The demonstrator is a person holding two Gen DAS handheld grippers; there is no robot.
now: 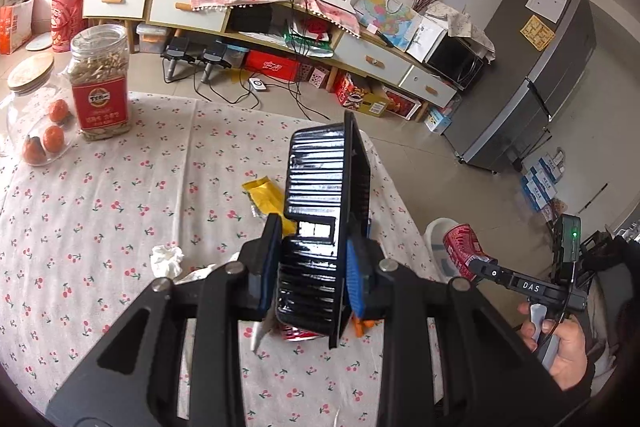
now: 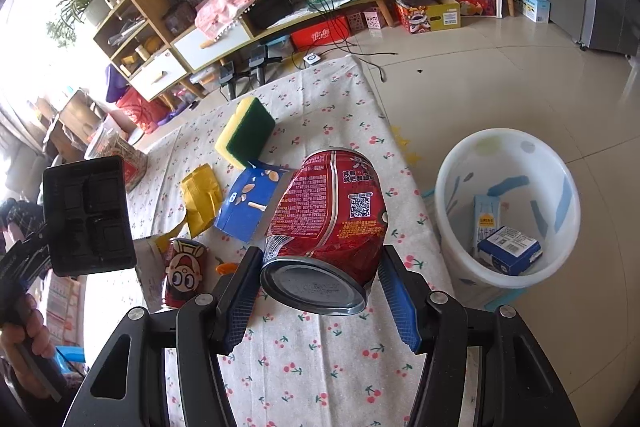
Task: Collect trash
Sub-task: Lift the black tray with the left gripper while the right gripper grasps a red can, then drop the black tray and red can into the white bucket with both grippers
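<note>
Judging by the white plastic bin (image 2: pixel 508 187), which holds two cartons at 4 o'clock off the surface (image 2: pixel 320 359), collecting is partly done. Right gripper (image 2: pixel 320 291) jaws clamp a dented red metal can (image 2: pixel 332 223); left gripper (image 1: pixel 312 267) jaws pinch a ribbed black plastic tray (image 1: pixel 316 187). Left lying: crumpled tissue (image 1: pixel 166 261), yellow wrapper (image 2: pixel 200 201), blue carton (image 2: pixel 248 203), cartoon can (image 2: pixel 184 271).

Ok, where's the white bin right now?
The white bin stands on the floor off the table's right edge in the right wrist view, just beyond the dented red can held in the right gripper.
</note>
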